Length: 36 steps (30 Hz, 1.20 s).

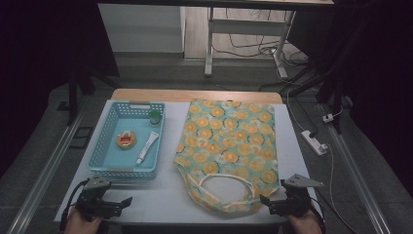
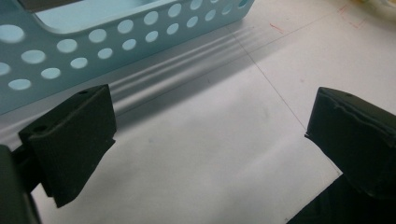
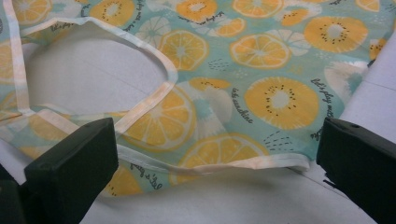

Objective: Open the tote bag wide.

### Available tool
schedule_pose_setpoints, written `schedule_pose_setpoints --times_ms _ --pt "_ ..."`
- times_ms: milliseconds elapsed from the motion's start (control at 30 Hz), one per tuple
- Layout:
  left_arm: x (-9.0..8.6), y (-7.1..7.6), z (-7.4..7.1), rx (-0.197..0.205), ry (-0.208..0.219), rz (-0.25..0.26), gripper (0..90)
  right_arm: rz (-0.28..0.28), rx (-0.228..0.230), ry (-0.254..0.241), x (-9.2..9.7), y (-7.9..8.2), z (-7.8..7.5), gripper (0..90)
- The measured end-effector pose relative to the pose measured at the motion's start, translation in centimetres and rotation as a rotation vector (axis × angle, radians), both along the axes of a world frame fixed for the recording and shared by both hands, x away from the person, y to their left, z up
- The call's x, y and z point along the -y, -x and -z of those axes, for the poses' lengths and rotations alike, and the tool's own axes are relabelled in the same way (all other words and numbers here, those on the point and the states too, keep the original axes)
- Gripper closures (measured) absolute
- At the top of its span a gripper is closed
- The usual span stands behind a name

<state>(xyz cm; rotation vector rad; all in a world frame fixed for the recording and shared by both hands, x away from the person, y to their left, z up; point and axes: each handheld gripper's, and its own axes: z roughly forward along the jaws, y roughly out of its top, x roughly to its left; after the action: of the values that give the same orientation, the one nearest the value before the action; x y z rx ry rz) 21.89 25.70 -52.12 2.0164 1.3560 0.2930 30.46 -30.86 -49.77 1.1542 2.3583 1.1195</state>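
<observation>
Right gripper (image 1: pixel 267 201) gapes wide at the near corner of the fruit-print bag (image 1: pixel 229 146), holding nothing. Left gripper (image 1: pixel 124 203), well left of the bag, also wide and empty, near the blue basket (image 1: pixel 109 127).

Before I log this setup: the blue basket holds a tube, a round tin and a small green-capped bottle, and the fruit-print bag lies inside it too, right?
Not quite. The bag lies flat on the table beside the basket, not inside it, as the high view shows. The tube, tin and bottle are in the basket.

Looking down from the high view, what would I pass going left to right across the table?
Left tool → blue basket → round orange tin → white tube → fruit-print bag → right tool.
</observation>
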Motion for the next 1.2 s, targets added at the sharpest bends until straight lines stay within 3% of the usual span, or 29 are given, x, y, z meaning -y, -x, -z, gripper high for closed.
schedule_pose_setpoints --times_ms 567,1200 --pt "-0.2 -0.1 0.1 -0.011 0.018 0.003 1.8 -0.01 0.009 0.008 -0.2 0.1 -0.1 0.0" --pt "-0.3 -0.1 0.1 -0.013 0.023 0.002 2.0 -0.128 0.013 0.061 -2.0 0.5 -0.8 0.0"
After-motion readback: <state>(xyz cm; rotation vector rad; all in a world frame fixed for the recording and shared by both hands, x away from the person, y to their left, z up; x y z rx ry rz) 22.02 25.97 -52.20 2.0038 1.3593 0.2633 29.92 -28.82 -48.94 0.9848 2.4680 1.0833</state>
